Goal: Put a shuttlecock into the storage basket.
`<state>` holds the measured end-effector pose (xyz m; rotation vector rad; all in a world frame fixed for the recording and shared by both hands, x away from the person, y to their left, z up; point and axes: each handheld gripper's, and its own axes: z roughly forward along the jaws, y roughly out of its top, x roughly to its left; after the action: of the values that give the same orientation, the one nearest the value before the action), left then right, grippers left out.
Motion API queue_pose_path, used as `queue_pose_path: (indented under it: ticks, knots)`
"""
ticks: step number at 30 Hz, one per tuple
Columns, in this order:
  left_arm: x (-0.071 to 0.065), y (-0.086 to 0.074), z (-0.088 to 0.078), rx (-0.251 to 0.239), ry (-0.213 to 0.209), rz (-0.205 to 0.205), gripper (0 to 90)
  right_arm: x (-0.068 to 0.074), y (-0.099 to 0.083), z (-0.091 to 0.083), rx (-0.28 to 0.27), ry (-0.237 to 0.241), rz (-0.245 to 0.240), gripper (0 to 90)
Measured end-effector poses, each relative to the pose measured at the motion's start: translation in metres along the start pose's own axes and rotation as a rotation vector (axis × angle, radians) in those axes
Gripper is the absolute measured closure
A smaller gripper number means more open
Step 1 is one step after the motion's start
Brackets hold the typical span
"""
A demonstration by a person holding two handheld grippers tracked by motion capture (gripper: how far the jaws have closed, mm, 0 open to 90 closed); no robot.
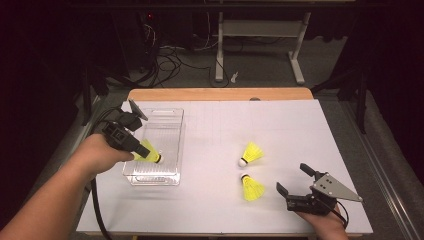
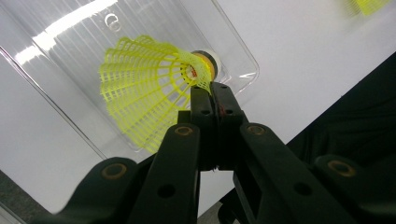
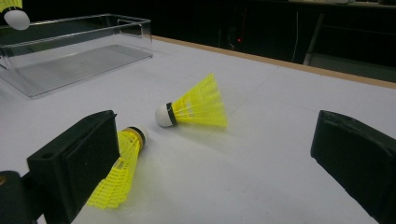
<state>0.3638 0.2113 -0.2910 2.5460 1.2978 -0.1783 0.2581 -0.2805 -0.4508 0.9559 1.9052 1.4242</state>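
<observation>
While the birdie (image 2: 140, 88) hangs over the clear box (image 1: 170, 120), the left gripper (image 2: 212, 91) pinches its yellow skirt tight, arm reaching in from the left. Well apart, the right gripper (image 1: 295, 180) rests on the table (image 1: 290, 125), jaws wide apart, near two more birdies (image 1: 250, 153).

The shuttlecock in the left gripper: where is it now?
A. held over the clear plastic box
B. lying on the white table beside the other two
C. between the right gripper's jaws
A: the left gripper pinches the yellow shuttlecock by its skirt above the clear plastic box.
</observation>
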Motion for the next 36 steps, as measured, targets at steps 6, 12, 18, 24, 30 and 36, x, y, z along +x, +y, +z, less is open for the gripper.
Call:
queue_pose_path:
  ticks: [6, 12, 18, 24, 30, 36]
  knots:
    - [-0.003, 0.004, 0.005, -0.016, -0.004, 0.011, 89.6, 0.0, 0.0, 0.0, -0.001, 0.001, -0.001, 1.7]
    - [-0.004, 0.007, 0.024, -0.005, -0.012, 0.01, 89.6, -0.001, 0.0, -0.001, -0.001, 0.0, -0.004, 1.7]
    - [-0.004, 0.011, 0.036, -0.003, -0.014, 0.01, 89.6, -0.001, 0.0, 0.0, -0.001, -0.001, 0.001, 1.7]
    - [-0.002, 0.011, 0.048, 0.009, -0.023, 0.011, 89.6, -0.001, 0.0, -0.001, -0.001, 0.0, 0.002, 1.7]
    - [0.004, 0.005, 0.058, 0.002, -0.034, 0.002, 89.6, -0.001, 0.0, -0.001, -0.001, -0.001, 0.002, 1.7]
    - [0.009, -0.001, 0.065, 0.006, -0.039, -0.01, 89.6, 0.0, 0.0, 0.0, 0.001, 0.001, 0.001, 1.7]
